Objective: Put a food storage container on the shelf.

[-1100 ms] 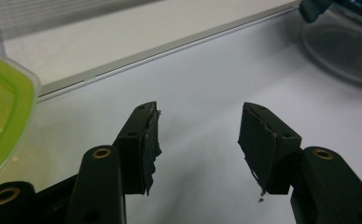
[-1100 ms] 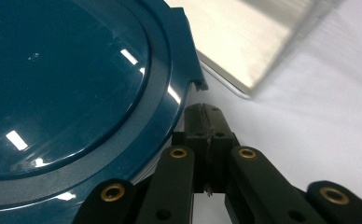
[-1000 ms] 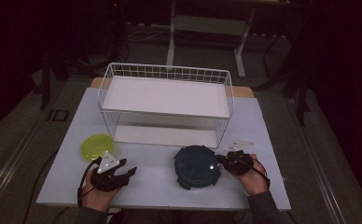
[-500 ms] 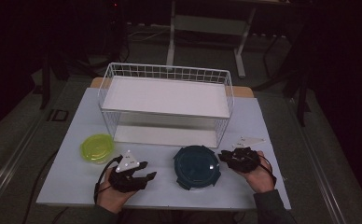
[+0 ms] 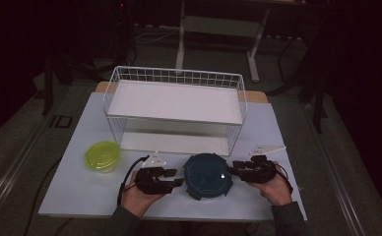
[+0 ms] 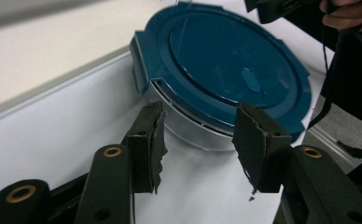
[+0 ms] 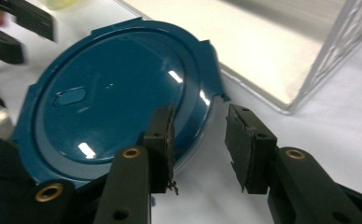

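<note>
Flanking the blue-lidded container [image 5: 207, 175] at the table's [image 5: 80, 196] near edge, between our two grippers; left gripper [image 6: 198, 140] and right gripper [image 7: 198, 140] both have jaws parted and hold nothing; we judge this the approach step before a two-sided grasp. Next move calls for each jaw pair to straddle the lid rim, then close evenly so it doesn't skid. Count: one blue container, one yellow-green container [image 5: 102, 156], one white wire rack [image 5: 174, 108], two grippers.

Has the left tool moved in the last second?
Yes. The left tool has slid right across the table, away from the yellow-green container and up to the blue-lidded container.
</note>
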Demonstrator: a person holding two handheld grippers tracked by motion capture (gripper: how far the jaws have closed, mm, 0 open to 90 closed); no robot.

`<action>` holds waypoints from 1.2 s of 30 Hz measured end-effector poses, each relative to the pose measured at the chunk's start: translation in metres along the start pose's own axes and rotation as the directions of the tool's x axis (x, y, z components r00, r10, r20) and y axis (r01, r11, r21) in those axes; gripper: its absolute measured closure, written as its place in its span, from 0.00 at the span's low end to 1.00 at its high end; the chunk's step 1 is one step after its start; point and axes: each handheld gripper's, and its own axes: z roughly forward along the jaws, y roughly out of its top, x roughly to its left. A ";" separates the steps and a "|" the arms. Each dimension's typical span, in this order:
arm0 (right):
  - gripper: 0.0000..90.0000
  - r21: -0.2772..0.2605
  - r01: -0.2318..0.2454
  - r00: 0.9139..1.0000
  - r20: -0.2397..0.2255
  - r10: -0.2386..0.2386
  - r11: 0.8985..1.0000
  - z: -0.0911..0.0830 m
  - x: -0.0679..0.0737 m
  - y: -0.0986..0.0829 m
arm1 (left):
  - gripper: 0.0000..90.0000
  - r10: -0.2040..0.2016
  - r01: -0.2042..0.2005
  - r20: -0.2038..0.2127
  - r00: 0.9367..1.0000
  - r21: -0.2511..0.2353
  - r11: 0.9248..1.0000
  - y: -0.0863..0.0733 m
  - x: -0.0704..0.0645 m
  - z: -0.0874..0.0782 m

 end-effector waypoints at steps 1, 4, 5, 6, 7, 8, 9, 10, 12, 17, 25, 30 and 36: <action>0.67 0.000 -0.010 1.000 -0.010 0.010 1.000 0.000 -0.001 -0.001 | 0.60 -0.010 0.010 0.011 1.000 0.003 1.000 0.001 0.001 0.004; 0.64 0.001 -0.041 0.998 -0.045 0.041 0.999 0.002 -0.003 -0.003 | 0.59 -0.039 0.038 0.041 0.998 0.016 0.999 0.003 0.002 0.011; 0.62 0.004 -0.065 0.996 -0.065 0.065 0.998 0.004 -0.006 -0.004 | 0.59 -0.048 0.047 0.048 0.998 0.016 0.999 0.004 0.003 0.013; 0.62 0.004 -0.065 0.996 -0.065 0.065 0.998 0.004 -0.006 -0.004 | 0.59 -0.060 0.059 0.052 0.997 0.015 0.998 0.005 0.003 0.015; 0.61 0.006 -0.081 0.994 -0.074 0.081 0.997 0.004 -0.007 -0.004 | 0.59 -0.067 0.066 0.060 0.996 0.015 0.998 0.006 0.004 0.016; 0.60 0.007 -0.096 0.992 -0.082 0.096 0.995 0.005 -0.008 -0.005 | 0.59 -0.076 0.075 0.068 0.995 0.015 0.997 0.006 0.005 0.017; 0.60 0.006 -0.112 0.990 -0.091 0.112 0.994 0.006 -0.010 -0.005 | 0.59 -0.086 0.085 0.071 0.994 0.015 0.996 0.007 0.005 0.019; 0.61 0.008 -0.131 0.986 -0.098 0.132 0.991 0.006 -0.012 -0.006 | 0.58 -0.093 0.092 0.067 0.993 0.018 0.996 0.007 0.006 0.020; 0.62 0.020 -0.167 0.978 -0.123 0.168 0.986 0.008 -0.015 -0.007 | 0.58 -0.118 0.117 0.080 0.990 0.021 0.993 0.007 0.009 0.020; 0.67 0.035 -0.242 0.958 -0.153 0.244 0.970 0.011 -0.021 -0.009 | 0.60 -0.185 0.184 0.120 0.975 0.025 0.983 0.004 0.014 0.021; 0.73 0.075 -0.321 0.925 -0.191 0.330 0.944 0.015 -0.023 -0.008 | 0.58 -0.274 0.273 0.168 0.947 0.028 0.962 -0.001 0.022 0.024; 0.75 0.082 -0.330 0.922 -0.186 0.339 0.941 0.014 -0.022 -0.008 | 0.58 -0.311 0.311 0.178 0.933 0.033 0.950 -0.002 0.023 0.025; 0.79 0.067 -0.334 0.926 -0.162 0.340 0.940 0.011 -0.019 -0.007 | 0.74 -0.321 0.322 0.164 0.933 0.024 0.946 0.000 0.023 0.019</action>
